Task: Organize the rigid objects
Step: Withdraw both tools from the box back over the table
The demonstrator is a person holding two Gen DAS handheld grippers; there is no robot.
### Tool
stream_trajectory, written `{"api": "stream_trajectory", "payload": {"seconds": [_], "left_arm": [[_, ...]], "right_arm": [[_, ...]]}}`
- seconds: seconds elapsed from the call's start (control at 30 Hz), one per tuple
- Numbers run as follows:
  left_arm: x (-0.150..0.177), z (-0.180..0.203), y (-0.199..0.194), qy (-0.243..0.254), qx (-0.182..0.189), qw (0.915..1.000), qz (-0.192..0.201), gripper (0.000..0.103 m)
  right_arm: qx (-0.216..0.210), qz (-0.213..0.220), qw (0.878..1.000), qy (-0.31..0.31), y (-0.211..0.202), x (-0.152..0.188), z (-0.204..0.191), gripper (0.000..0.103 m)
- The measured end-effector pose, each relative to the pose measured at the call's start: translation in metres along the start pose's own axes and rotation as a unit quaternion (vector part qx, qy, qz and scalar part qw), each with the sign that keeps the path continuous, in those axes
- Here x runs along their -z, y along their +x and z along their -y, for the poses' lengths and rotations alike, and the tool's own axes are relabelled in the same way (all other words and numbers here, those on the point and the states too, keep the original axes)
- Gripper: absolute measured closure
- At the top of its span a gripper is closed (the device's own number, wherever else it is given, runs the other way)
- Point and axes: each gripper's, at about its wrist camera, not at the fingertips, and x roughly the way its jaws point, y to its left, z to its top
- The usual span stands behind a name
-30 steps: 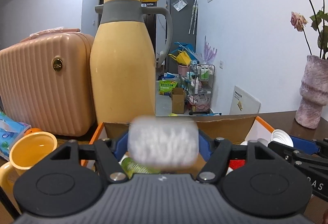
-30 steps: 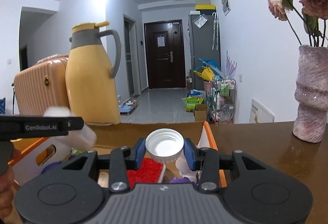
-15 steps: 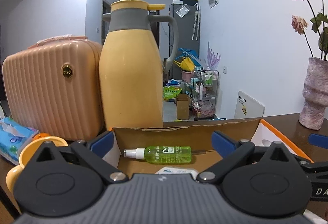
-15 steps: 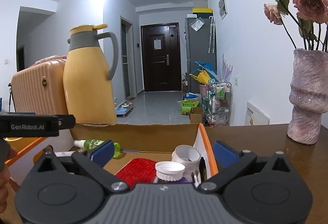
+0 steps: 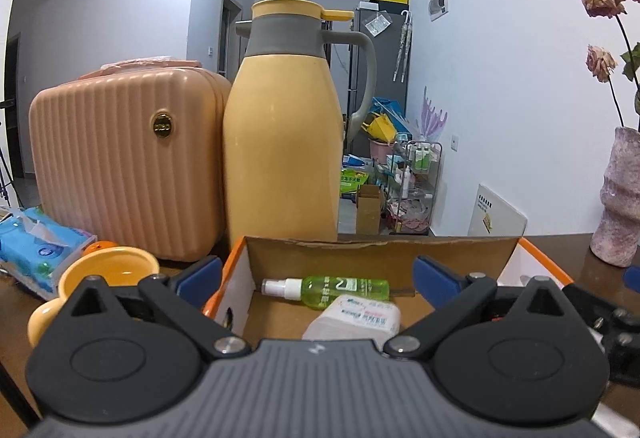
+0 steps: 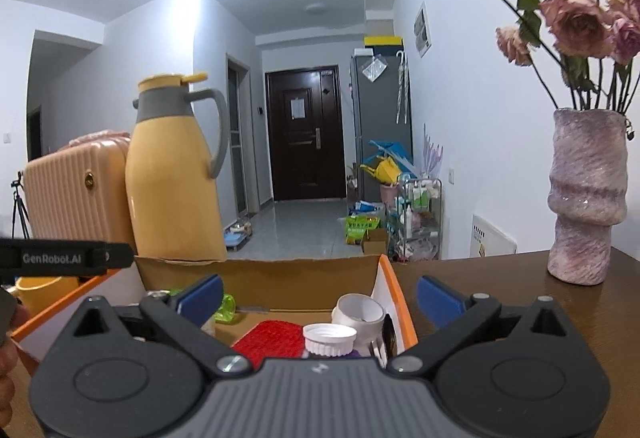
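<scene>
Two bottles lie in the cardboard box under our left gripper, released and empty: a green spray bottle and a white bottle just before it. Under our right gripper, likewise spread empty, we see a white-capped bottle, a red pad and a tape roll.

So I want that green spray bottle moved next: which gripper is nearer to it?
Left. The left gripper faces the green spray bottle directly; the right gripper sits further right, over the white-capped bottle.
</scene>
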Motion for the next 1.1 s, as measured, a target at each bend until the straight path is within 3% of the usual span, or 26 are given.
{"api": "stream_trajectory", "payload": {"seconds": [0.5, 1.1], "left_arm": [[0.022, -0.026, -0.061, 0.006, -0.011, 0.9999, 0.001, 0.0], [0.057, -0.048, -0.135, 0.024, 0.002, 0.9995, -0.019, 0.0]], "right_arm": [[0.006, 0.033, 0.999, -0.012, -0.076, 0.018, -0.014, 0.0], [0.004, 0.008, 1.0, -0.016, -0.149, 0.048, -0.035, 0.0]]}}
